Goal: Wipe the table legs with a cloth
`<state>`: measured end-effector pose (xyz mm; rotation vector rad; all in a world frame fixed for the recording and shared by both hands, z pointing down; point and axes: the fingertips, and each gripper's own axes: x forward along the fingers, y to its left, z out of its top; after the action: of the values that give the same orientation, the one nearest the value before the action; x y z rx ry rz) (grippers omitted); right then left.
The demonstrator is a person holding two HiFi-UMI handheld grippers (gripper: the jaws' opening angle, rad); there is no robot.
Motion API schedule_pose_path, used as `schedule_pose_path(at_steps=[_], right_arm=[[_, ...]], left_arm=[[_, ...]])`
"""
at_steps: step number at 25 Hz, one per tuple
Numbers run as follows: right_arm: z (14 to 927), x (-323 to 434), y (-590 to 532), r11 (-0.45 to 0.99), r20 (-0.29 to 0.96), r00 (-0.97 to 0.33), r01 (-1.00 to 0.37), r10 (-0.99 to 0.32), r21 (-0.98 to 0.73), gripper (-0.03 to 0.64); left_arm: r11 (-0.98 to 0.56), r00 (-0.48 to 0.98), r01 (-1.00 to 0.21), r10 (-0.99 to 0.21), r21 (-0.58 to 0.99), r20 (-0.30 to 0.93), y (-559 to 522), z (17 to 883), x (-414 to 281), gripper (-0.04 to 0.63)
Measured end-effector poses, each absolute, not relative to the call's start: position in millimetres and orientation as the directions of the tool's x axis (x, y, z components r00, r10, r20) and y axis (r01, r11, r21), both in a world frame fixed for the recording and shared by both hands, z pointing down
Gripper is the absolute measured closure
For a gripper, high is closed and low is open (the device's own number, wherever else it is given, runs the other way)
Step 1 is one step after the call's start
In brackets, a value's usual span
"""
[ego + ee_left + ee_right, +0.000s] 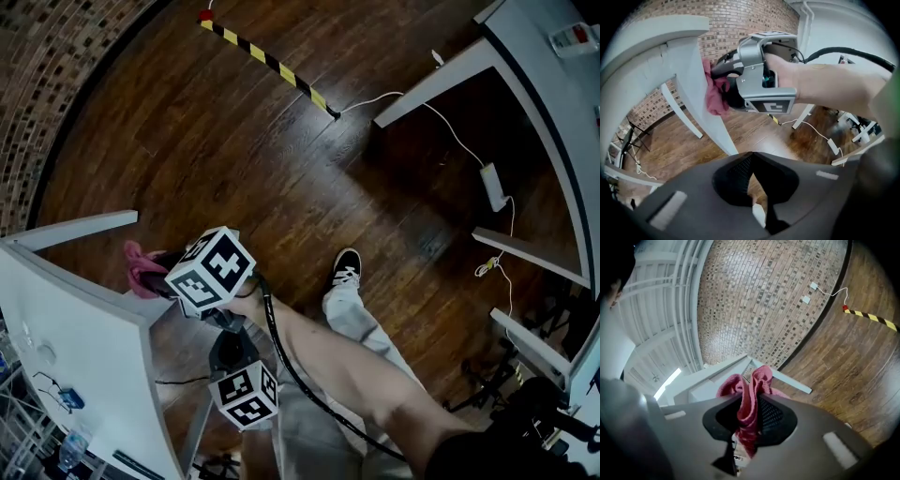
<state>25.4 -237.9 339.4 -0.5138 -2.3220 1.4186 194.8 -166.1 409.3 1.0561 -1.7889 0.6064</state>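
A pink-red cloth (139,270) (715,96) (751,401) is pressed against the upper part of a white table leg (701,105), just under the white tabletop (75,347). My right gripper (161,281) (723,82) (752,397) is shut on the cloth, which bunches out past its jaws toward the table frame (722,371). My left gripper (231,345) (752,155) hangs lower, beside the same leg. Its jaws meet at the tips and hold nothing, and it points up at the right gripper.
Dark wood floor lies below, with a yellow-black striped strip (267,61), a white cable and a power strip (494,186). More white tables (553,103) stand at the right, and a brick wall (37,84) curves along the left. The person's shoe (346,269) is near the leg.
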Motion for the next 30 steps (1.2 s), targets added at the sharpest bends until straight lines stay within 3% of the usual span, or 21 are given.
schedule_pose_path(at_steps=[5, 9, 13, 30], right_arm=[[296, 40, -231, 0.4, 0.069, -0.84, 0.182, 0.538, -0.898, 0.566], [290, 36, -249, 0.454, 0.127, -0.837, 0.155, 0.532, -0.877, 0.566], [284, 31, -235, 0.409, 0.124, -0.811, 0.151, 0.572, -0.9, 0.566], [287, 13, -228, 0.314, 0.09, -0.688, 0.208, 0.72, -0.926, 0.565]], left_arm=[[0.576, -0.21, -0.818, -0.326, 0.017, 0.922, -159, 385, 215, 0.595], [0.577, -0.219, -0.816, -0.332, 0.014, 0.918, -173, 375, 211, 0.595], [0.622, -0.252, -0.783, -0.312, -0.004, 0.916, -170, 358, 205, 0.595], [0.643, -0.217, -0.761, -0.375, 0.084, 0.901, -226, 375, 172, 0.595]])
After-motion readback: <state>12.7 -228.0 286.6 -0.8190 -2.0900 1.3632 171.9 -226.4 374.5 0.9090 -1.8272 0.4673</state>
